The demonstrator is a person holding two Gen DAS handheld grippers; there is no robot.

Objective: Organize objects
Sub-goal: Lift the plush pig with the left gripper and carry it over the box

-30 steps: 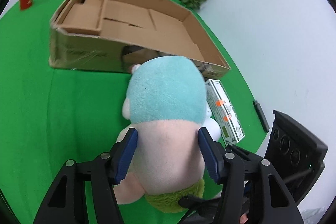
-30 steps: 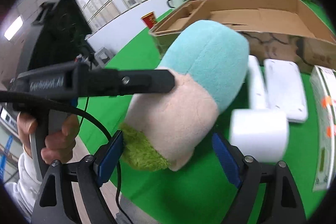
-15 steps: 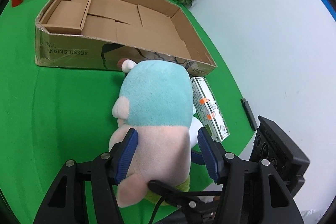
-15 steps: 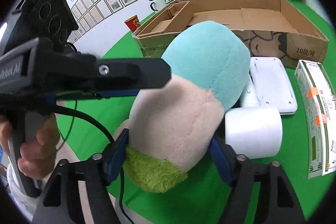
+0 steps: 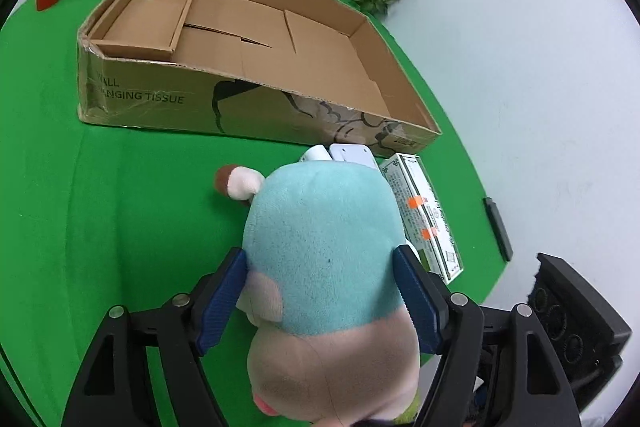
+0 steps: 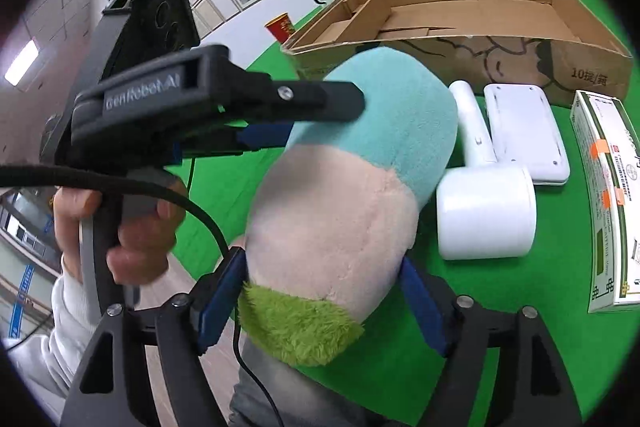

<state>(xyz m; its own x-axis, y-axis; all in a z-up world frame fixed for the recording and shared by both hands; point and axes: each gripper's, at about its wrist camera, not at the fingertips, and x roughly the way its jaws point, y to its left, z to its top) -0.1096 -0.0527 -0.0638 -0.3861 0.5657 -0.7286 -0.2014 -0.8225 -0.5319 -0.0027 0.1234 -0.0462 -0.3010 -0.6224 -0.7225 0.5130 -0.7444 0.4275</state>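
Both the left gripper (image 5: 320, 283) and the right gripper (image 6: 322, 291) pinch the plush toy (image 5: 324, 255) between their blue pads above the green cloth (image 5: 120, 207), with a white bottle (image 6: 486, 213), a white tray (image 6: 524, 131), a printed carton (image 5: 424, 219) and the open cardboard box (image 5: 256, 39) beyond.

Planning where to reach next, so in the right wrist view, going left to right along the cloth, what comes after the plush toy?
Plush toy → white scoop → white tray → printed box.
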